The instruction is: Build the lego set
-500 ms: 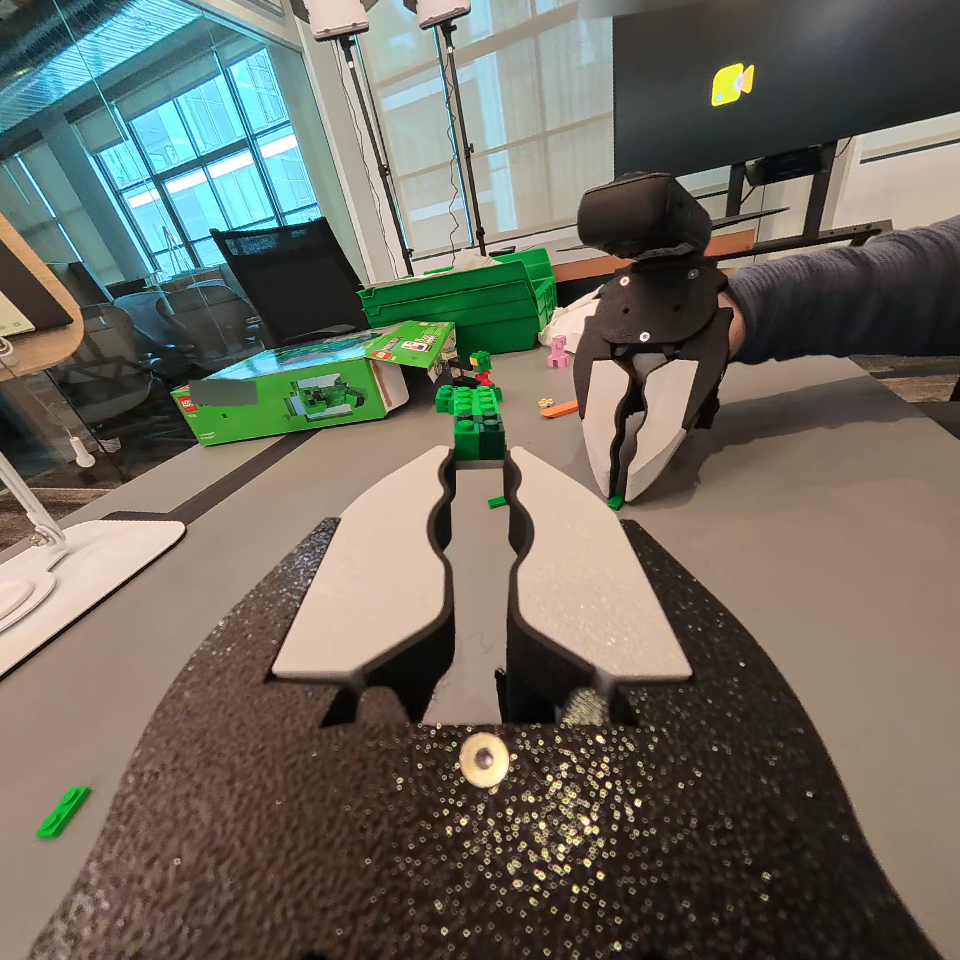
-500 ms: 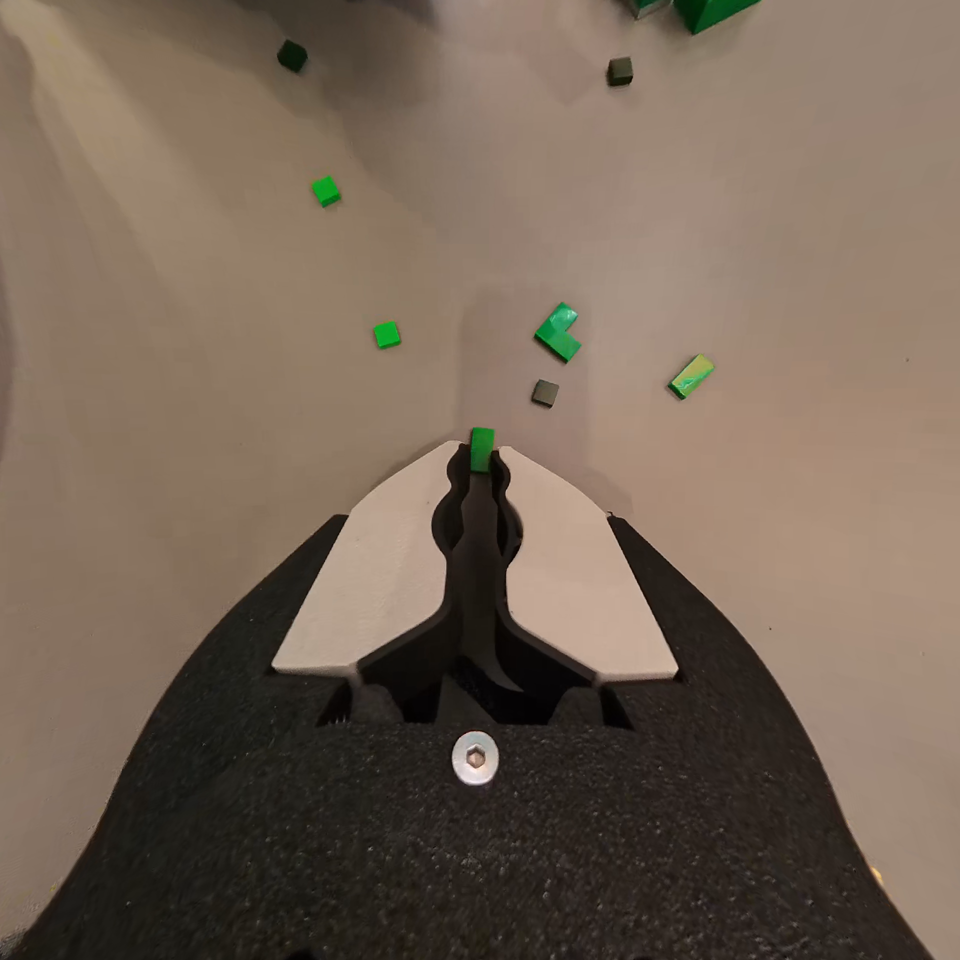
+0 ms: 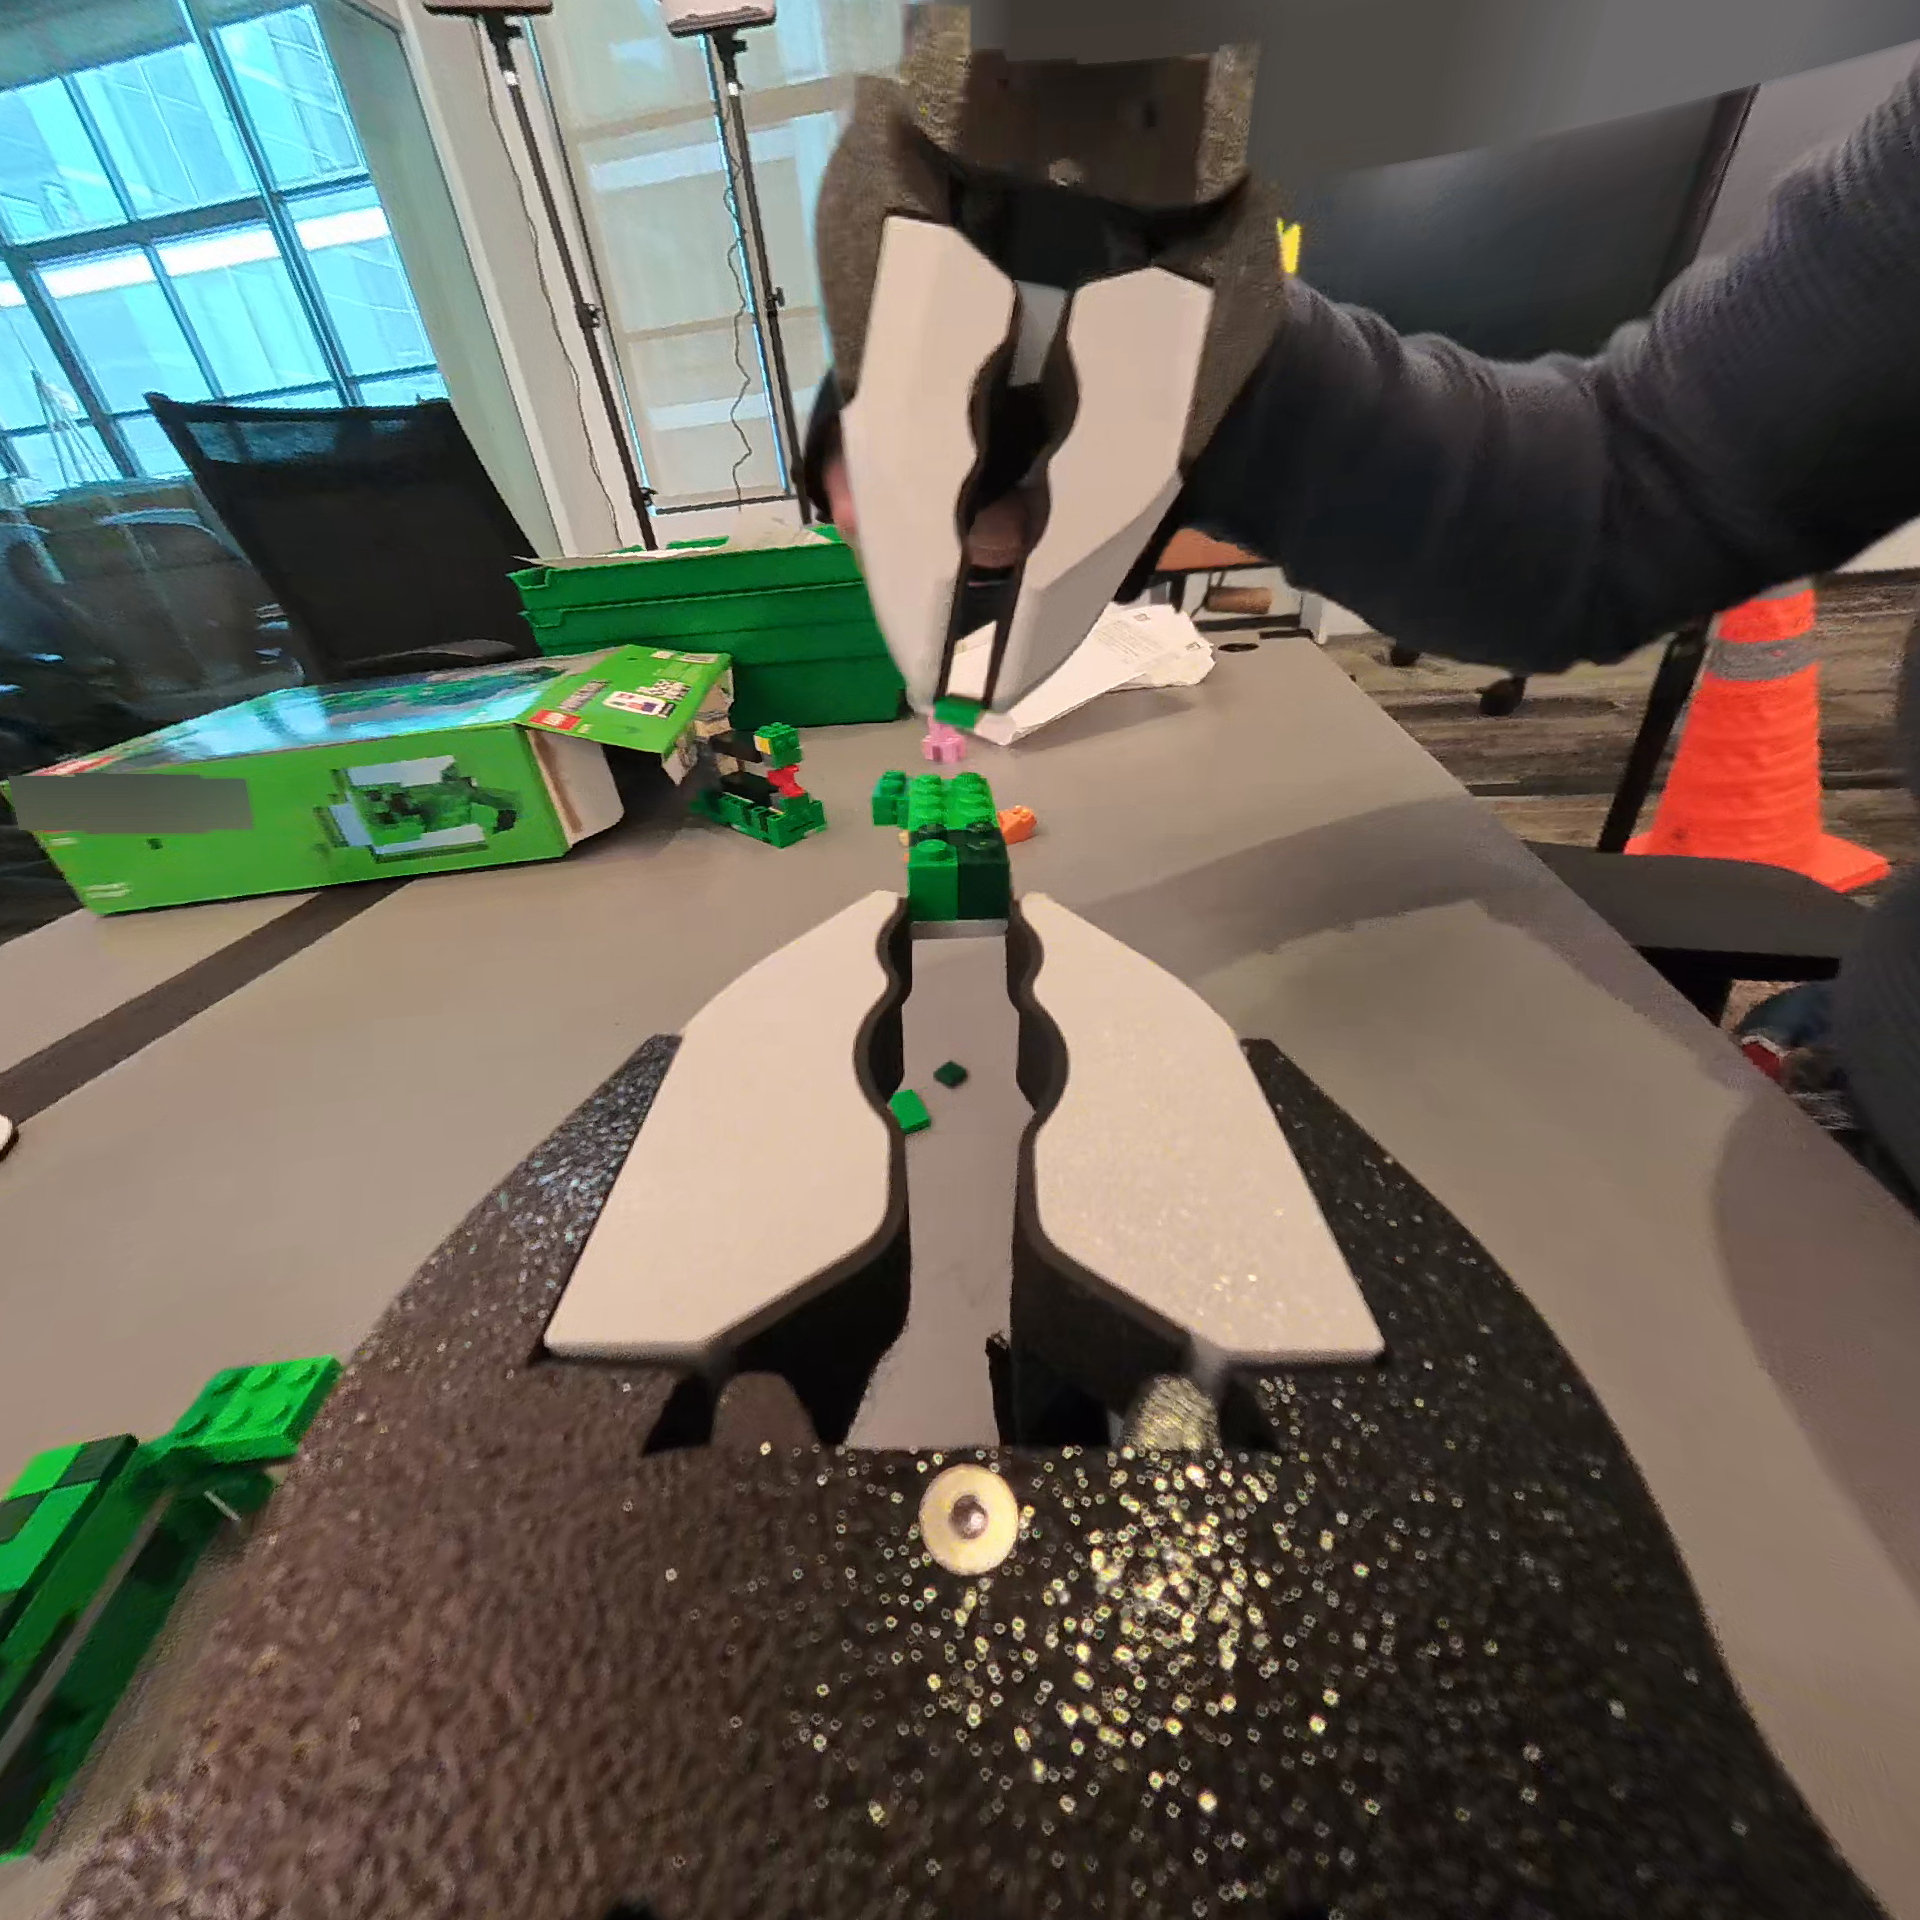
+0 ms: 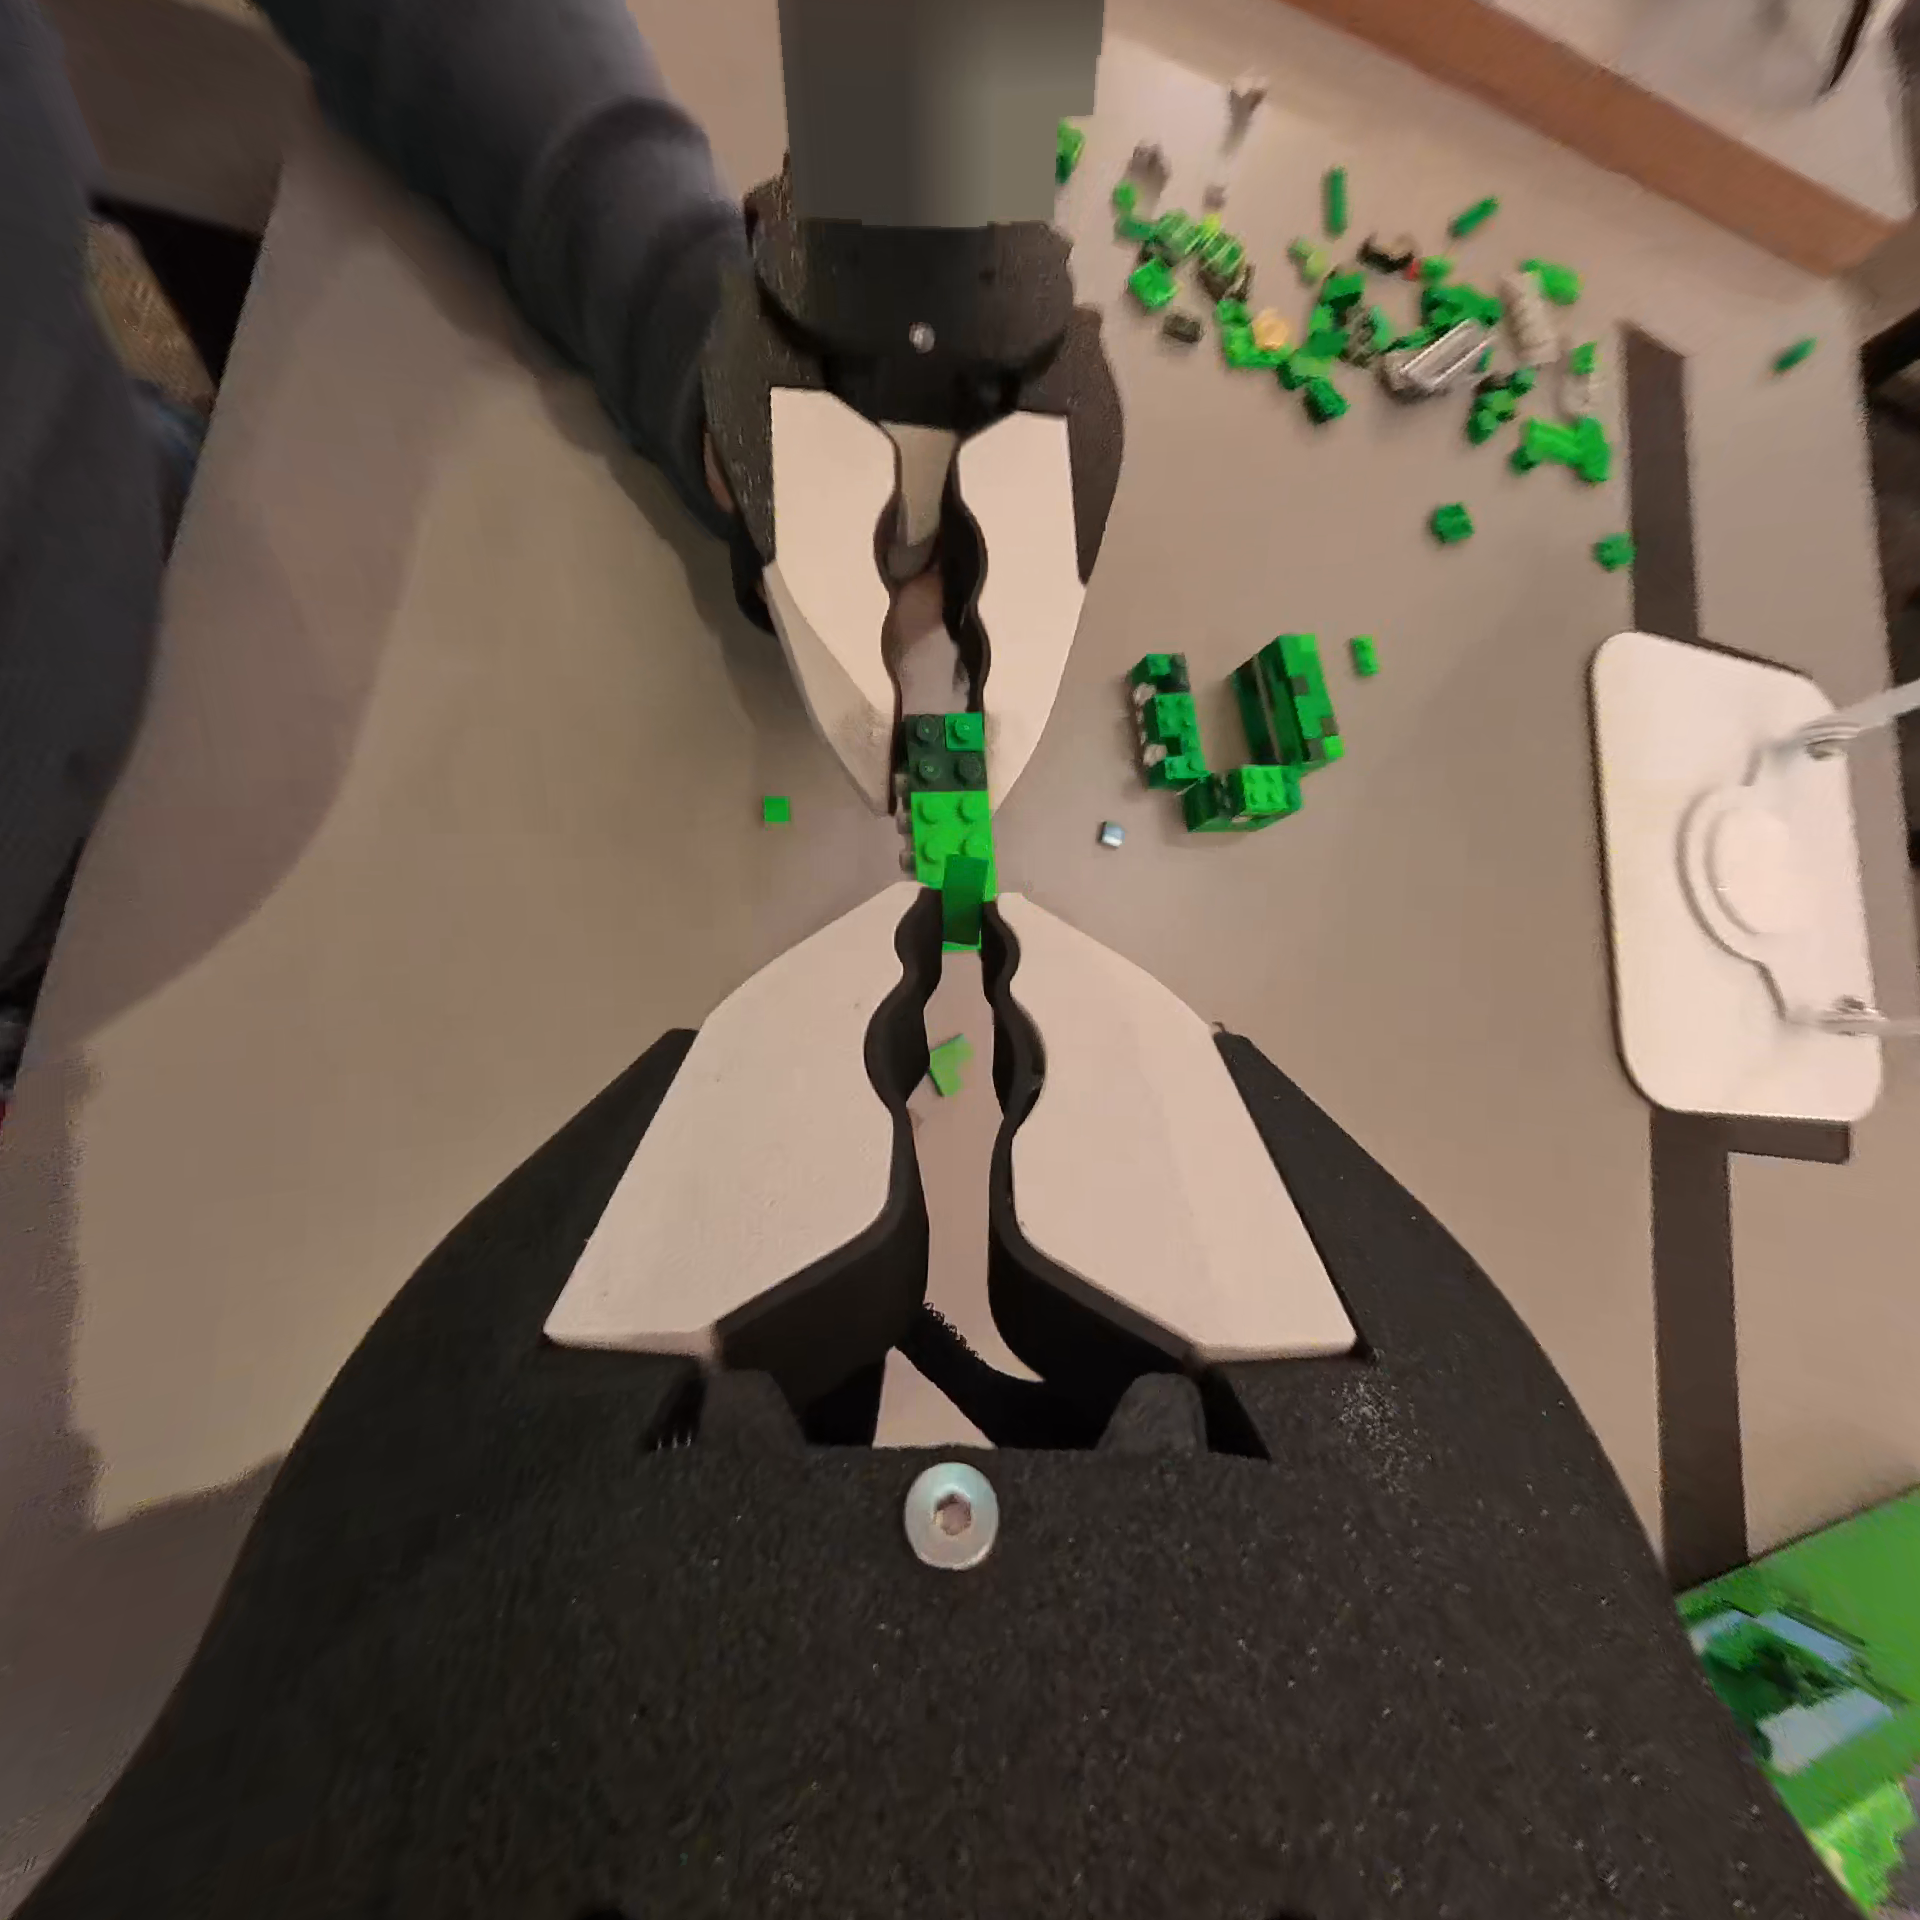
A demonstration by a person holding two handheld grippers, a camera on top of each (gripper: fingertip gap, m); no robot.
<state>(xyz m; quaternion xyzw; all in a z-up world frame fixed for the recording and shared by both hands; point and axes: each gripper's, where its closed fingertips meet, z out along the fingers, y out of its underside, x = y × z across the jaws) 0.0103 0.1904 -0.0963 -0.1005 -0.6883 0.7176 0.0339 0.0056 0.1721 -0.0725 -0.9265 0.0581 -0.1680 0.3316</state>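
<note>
My left gripper [image 3: 958, 914] is shut on a small green and dark-green brick assembly [image 3: 951, 862], which sticks out forward from the fingertips. It shows from above in the right wrist view [image 4: 948, 790], with the left gripper [image 4: 940, 769] behind it. My right gripper [image 4: 961, 914] is shut on a small flat green tile [image 4: 964, 899]. In the left wrist view the right gripper [image 3: 961, 707] points down and holds the tile [image 3: 956, 713] a little above the assembly's far end, apart from it.
A green Lego box [image 3: 312, 790], stacked green trays [image 3: 727, 613] and a small built figure [image 3: 764, 795] lie at the back left. Loose tiles [image 3: 909, 1110] lie under my left fingers. A pile of loose pieces [image 4: 1351, 312], sub-assemblies [image 4: 1236, 738] and a white stand base [image 4: 1745, 883] lie to one side. My right fingertips sit around 4 cm from my left ones.
My right gripper has lifted the green tile off the table and carried it over the assembly in my left gripper. The left gripper's view has shifted slightly.
</note>
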